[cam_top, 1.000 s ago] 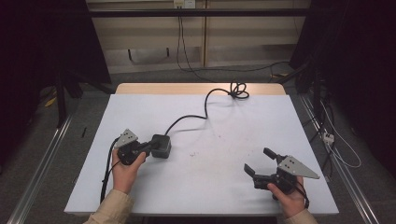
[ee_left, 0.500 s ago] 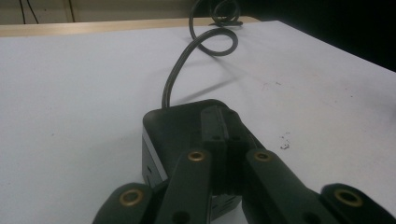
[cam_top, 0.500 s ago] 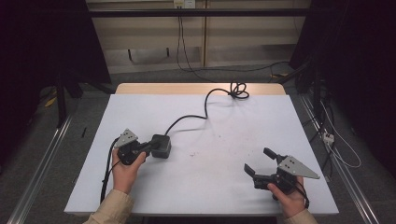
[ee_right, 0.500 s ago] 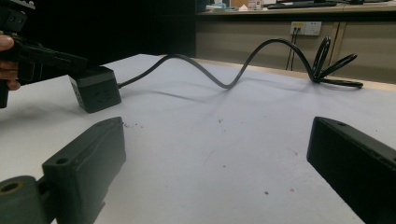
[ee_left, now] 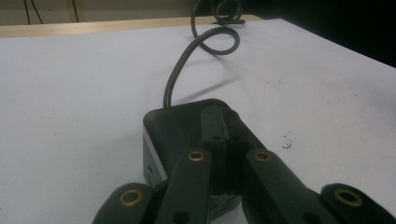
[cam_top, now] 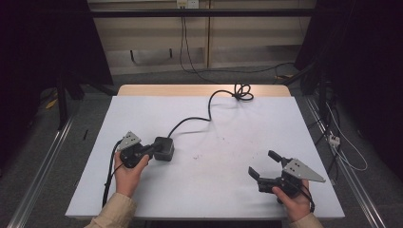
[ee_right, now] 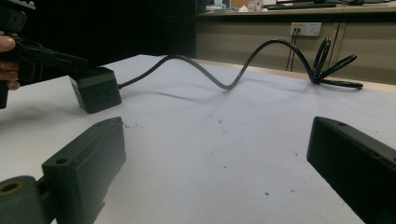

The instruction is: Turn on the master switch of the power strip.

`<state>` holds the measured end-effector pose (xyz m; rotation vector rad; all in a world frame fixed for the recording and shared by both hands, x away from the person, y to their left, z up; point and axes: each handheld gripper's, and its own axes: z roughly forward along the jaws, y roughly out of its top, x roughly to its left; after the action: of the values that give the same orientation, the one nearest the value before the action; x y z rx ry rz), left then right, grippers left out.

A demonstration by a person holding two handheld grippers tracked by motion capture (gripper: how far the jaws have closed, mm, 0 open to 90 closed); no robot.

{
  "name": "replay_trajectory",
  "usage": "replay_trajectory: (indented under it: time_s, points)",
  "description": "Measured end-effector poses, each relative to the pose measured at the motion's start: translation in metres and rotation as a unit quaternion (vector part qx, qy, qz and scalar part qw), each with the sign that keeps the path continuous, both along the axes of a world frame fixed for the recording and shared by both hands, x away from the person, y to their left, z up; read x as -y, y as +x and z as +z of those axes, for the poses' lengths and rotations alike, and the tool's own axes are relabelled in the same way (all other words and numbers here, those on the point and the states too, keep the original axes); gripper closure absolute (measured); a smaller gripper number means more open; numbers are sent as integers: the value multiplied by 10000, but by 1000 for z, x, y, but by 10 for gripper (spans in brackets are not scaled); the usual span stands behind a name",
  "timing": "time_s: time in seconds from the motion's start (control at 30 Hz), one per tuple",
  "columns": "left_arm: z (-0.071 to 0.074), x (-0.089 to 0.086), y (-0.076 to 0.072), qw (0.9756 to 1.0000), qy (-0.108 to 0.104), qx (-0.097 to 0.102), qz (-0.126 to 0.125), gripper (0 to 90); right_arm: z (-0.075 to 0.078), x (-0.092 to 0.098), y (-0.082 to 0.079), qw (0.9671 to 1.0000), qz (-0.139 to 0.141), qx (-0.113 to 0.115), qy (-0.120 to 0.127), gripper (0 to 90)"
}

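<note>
Under the left gripper's (cam_top: 151,151) closed fingers (ee_left: 219,140) sits the black box (ee_left: 173,126), touching them.

Lab: white table (cam_top: 228,142), black curtains (cam_top: 361,57).

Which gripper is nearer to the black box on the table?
Left. The left gripper rests its shut jaws on the black box; the right gripper is far across the table.

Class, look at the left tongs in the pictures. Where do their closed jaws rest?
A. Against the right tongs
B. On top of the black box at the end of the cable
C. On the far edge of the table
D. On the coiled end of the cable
B: in the left gripper view the left tongs, jaws pressed together, lie over the top of the black box, from which the cable runs off.
</note>
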<state>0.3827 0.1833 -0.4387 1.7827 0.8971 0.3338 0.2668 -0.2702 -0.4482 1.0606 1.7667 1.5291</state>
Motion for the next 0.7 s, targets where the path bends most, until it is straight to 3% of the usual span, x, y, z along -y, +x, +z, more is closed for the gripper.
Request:
replay_trajectory:
  time_s: [0.7]
  points:
    - [2,3,-1,9999,112,-21,88,900,0,-1,0,10000,2,2,-6,38]
